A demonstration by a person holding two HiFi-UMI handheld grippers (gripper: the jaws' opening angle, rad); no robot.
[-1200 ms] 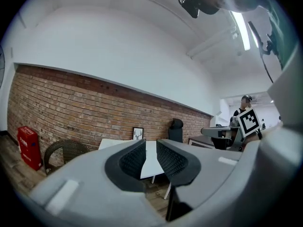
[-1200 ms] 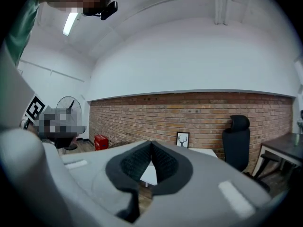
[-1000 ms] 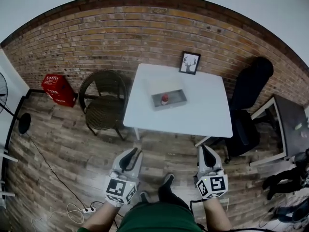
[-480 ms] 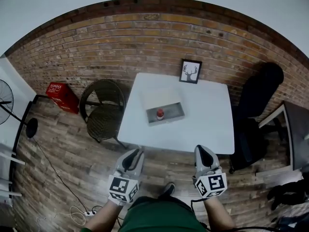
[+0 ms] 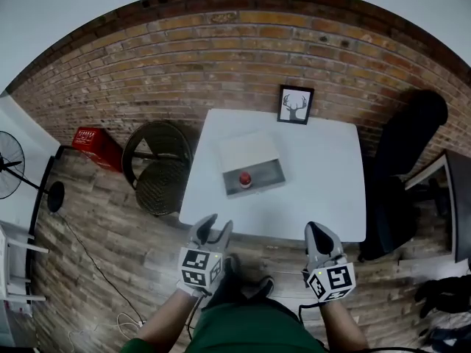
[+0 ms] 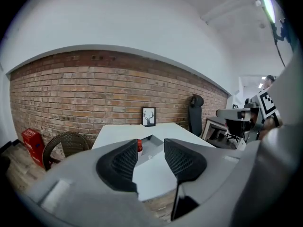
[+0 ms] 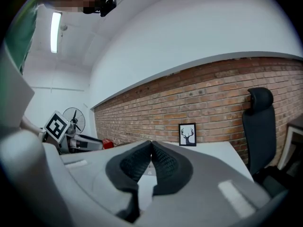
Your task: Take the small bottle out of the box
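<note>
A small bottle with a red cap (image 5: 244,180) stands in an open grey box (image 5: 259,173) on the white table (image 5: 316,182); the box's lid lies back behind it. Both grippers hover over the floor just short of the table's near edge, far from the box. My left gripper (image 5: 214,225) has its jaws opening, with nothing between them. In the left gripper view the red-capped bottle (image 6: 139,146) and the box (image 6: 155,144) show through the gap of the left gripper (image 6: 150,144). My right gripper (image 5: 316,230) is shut and empty, and the right gripper (image 7: 151,144) shows its pads touching.
A framed deer picture (image 5: 295,104) stands at the table's far edge against the brick wall. A wicker chair (image 5: 157,169) sits left of the table, with a red crate (image 5: 94,145) and a fan (image 5: 16,173) further left. A black office chair (image 5: 406,153) stands to the right.
The person has stepped closer to the table, so both grippers now reach near its front edge. The left gripper's jaws have parted; the right gripper's stay together.
</note>
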